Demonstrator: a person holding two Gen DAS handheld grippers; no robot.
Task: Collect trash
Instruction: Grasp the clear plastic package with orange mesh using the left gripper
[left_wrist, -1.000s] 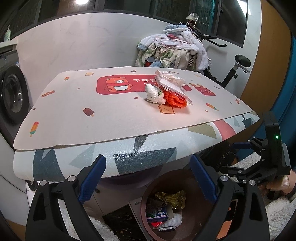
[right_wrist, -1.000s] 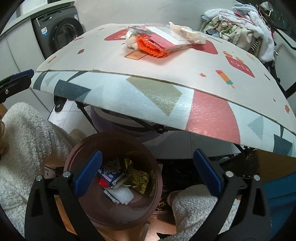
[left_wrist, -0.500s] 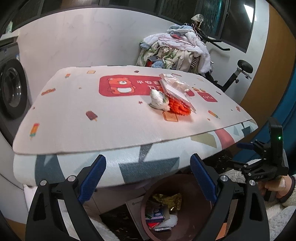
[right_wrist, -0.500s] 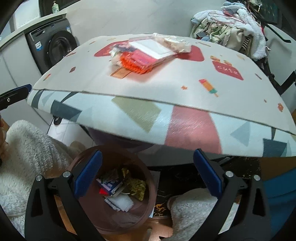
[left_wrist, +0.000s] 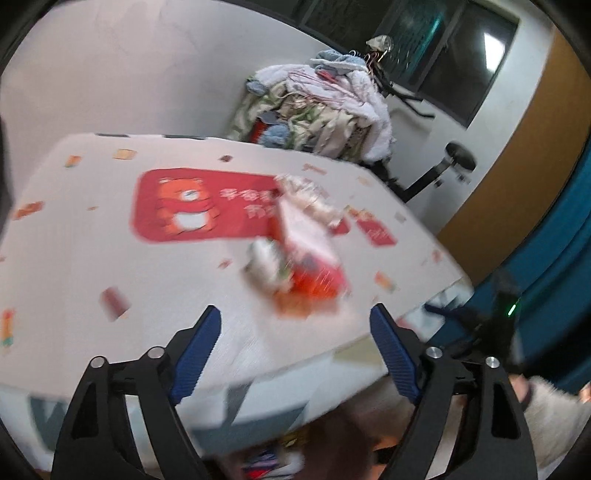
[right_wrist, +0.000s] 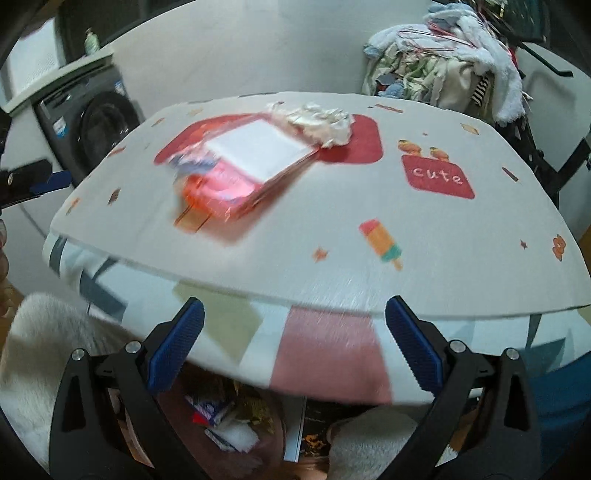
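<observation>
Left wrist view: heavily blurred. The left gripper (left_wrist: 295, 345) hangs over the near edge of the table (left_wrist: 92, 258); its jaws are spread with nothing between them and are closing. The trash pile (left_wrist: 299, 258) lies on the mat right of the red bear panel (left_wrist: 199, 205), beyond the fingertips and untouched. A clear packet (left_wrist: 306, 229) lies on top, orange trash (left_wrist: 314, 284) at the near end. The right gripper (left_wrist: 491, 321) shows at the far right, off the table edge. Clothes (left_wrist: 325, 110) are heaped behind the table.

Right wrist view: the right gripper (right_wrist: 293, 343) is spread wide and empty, over the table's near edge (right_wrist: 332, 343). The trash pile (right_wrist: 255, 162) sits far left on the mat, crumpled wrapper (right_wrist: 317, 120) at its far end. The bin (right_wrist: 229, 428), holding trash, stands under the table. A washer (right_wrist: 96, 129) stands far left.
</observation>
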